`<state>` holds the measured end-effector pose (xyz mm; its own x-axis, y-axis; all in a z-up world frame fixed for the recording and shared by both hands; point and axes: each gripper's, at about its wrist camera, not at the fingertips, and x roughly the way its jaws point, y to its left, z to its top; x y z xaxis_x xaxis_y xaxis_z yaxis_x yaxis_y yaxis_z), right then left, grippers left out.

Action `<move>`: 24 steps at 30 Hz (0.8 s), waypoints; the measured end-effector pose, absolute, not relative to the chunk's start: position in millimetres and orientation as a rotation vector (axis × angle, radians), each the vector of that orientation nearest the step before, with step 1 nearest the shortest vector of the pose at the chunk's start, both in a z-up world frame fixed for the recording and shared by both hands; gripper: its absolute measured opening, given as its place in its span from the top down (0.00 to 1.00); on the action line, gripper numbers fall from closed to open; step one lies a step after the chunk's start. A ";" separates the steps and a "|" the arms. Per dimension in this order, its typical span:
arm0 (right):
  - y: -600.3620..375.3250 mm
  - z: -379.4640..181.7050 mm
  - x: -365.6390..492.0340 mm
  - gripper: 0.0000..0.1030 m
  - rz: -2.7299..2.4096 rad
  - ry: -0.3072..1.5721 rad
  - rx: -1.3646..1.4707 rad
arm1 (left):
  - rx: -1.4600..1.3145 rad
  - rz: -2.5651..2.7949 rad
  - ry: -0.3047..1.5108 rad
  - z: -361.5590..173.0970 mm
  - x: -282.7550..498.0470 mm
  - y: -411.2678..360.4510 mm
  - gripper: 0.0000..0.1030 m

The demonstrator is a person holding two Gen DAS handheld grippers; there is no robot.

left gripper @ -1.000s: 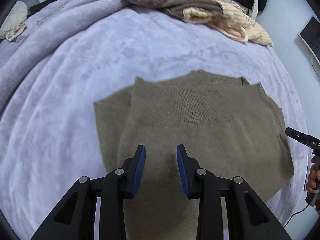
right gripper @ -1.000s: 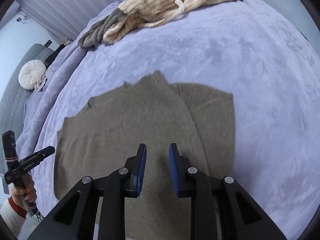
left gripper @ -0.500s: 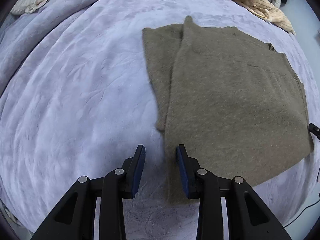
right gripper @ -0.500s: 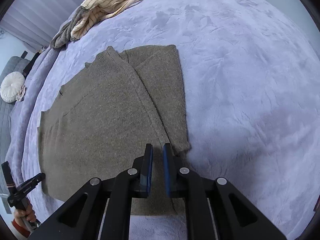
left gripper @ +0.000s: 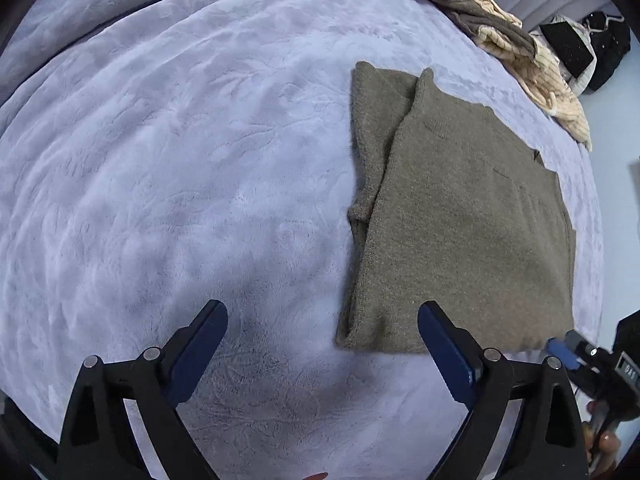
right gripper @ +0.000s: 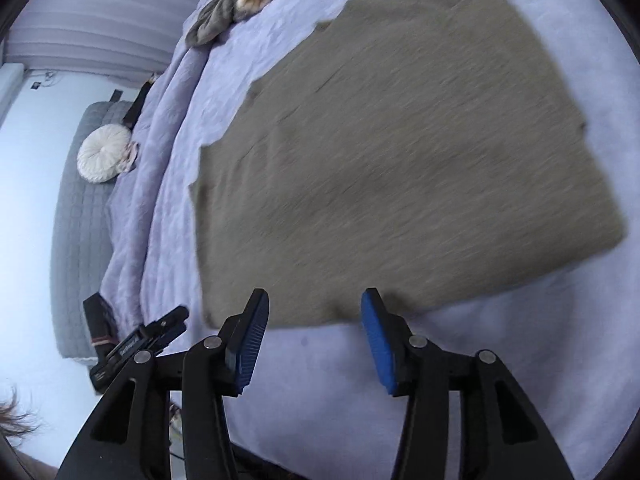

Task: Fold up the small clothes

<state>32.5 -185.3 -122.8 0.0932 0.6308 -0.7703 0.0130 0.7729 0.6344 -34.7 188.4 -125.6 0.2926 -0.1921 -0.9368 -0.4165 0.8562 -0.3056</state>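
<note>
Olive knit sweater (left gripper: 460, 220), sleeve tucked under, flat on the lavender plush blanket (left gripper: 180, 160); left gripper (left gripper: 322, 332) and right gripper (right gripper: 314, 324) both opening and empty at its near hem; risk: pads snagging blanket pile or only one layer, skewing the fold.

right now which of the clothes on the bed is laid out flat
The olive-brown sweater, spread flat in the middle of the bed. The cream and grey garments sit bunched in a heap at the far edge.
</note>
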 end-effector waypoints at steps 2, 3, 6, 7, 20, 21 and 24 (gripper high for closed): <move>-149.6 -143.7 20.0 0.49 0.587 1.490 0.642 | -0.586 0.158 1.293 -127.8 -38.4 194.9 0.07; -134.9 -154.8 15.3 0.49 0.616 1.522 0.689 | -0.594 0.160 1.298 -129.0 -41.7 197.6 0.07; -87.2 -195.0 3.7 0.49 0.662 1.608 0.848 | -0.609 0.171 1.309 -133.2 -50.7 206.3 0.07; -74.7 -204.3 1.8 0.49 0.668 1.621 0.879 | -0.600 0.191 1.304 -131.8 -56.7 210.7 0.07; 4.0 -190.7 19.7 0.92 0.756 1.528 0.800 | -0.610 0.236 1.226 -124.6 -70.2 242.8 0.07; 5.4 -193.5 17.5 0.92 0.742 1.537 0.787 | -0.594 0.233 1.228 -126.4 -68.6 241.2 0.07; 10.6 -217.8 12.3 0.92 0.676 1.590 0.766 | -0.561 0.240 1.261 -137.8 -58.8 234.9 0.07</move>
<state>12.3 10.6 -217.8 -0.0980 0.7878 -0.6082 0.1087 0.6159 0.7803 -58.8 234.9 -137.8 0.3028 -0.1305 -0.9441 -0.4681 0.8425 -0.2666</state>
